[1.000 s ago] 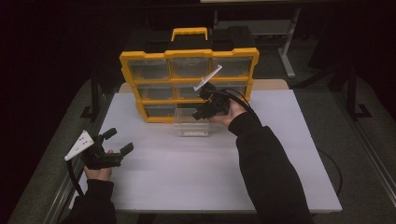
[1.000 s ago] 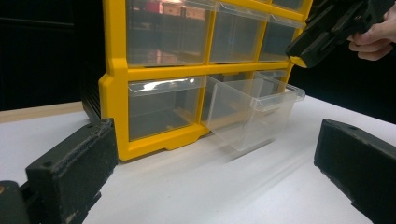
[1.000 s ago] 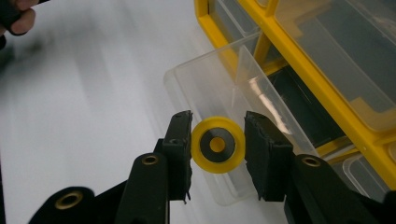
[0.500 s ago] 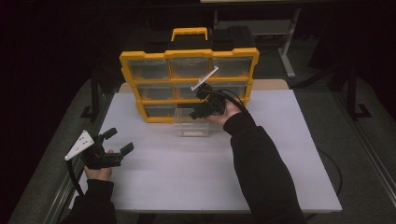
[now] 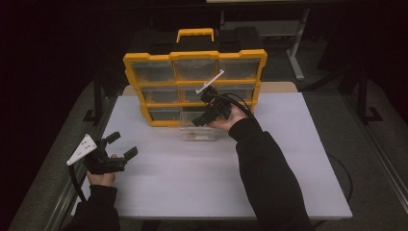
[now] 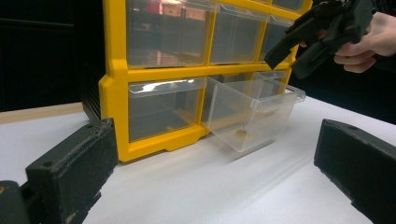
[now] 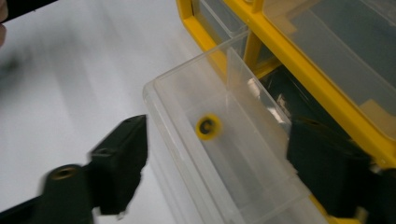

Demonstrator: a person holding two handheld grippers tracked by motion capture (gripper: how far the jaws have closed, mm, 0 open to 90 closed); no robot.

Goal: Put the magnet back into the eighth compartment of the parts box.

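— One yellow ring (image 7: 208,126), lying inside the clear drawer (image 6: 252,116), pulled out of the yellow cabinet (image 5: 195,55) onto the surface (image 5: 288,159).
— And the right gripper (image 5: 198,121)?
— Poised over the drawer, jaws just spread apart, nothing pinched between. Left gripper (image 5: 123,144) well apart, jaws released too.
— Risks?
— Could clip the drawer's rim on pulling away and tip it. Might spill the ring. Could jam if shoved back crooked.

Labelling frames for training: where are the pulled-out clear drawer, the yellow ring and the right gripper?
clear drawer (image 6: 275,100), left gripper view, front lip.
yellow ring (image 7: 208,126), right gripper view, its rim.
right gripper (image 7: 215,163), right gripper view, between its fingers.
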